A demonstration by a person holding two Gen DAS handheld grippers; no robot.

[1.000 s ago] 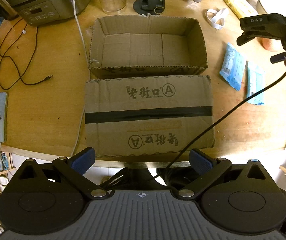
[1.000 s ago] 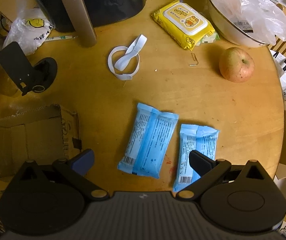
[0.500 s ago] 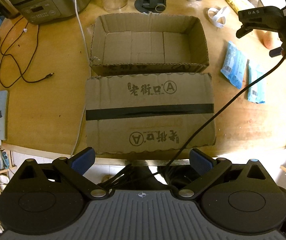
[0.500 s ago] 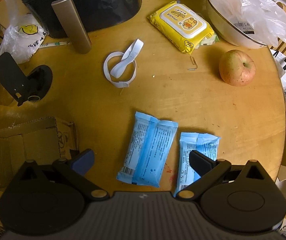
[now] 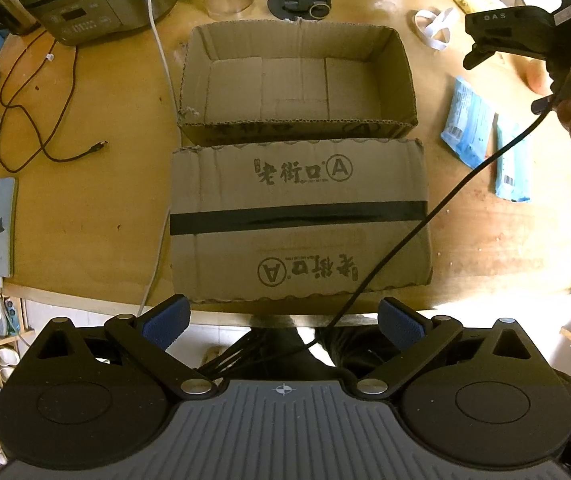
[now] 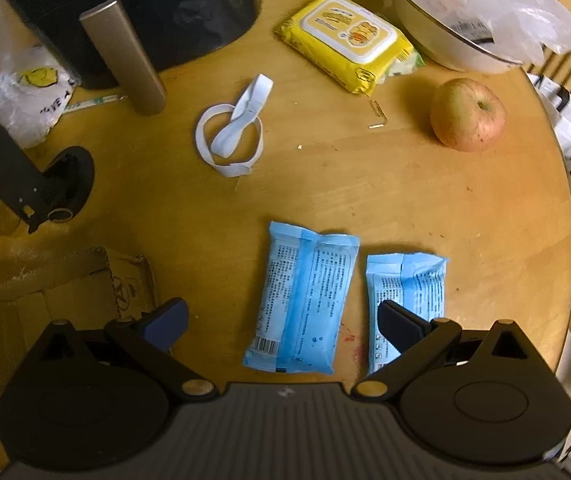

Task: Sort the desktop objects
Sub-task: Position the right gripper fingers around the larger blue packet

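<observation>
Two blue packets (image 6: 303, 300) lie lengthwise under the right gripper (image 6: 281, 318); its jaws gape wide, empty; the left gripper (image 5: 281, 322), equally wide and empty, hangs well apart, nearer the box (image 5: 297, 80).

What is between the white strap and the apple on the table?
In the right wrist view, a small bent metal clip lies on the bare wood between the white strap and the apple, nearer the apple.

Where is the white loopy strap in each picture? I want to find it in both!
Left wrist view: the white strap is far up on the right, behind the open cardboard box, near the right gripper's black body.
Right wrist view: the white strap is left of centre, in the upper half.
Shared landmark: the two blue packets, side by side.
</observation>
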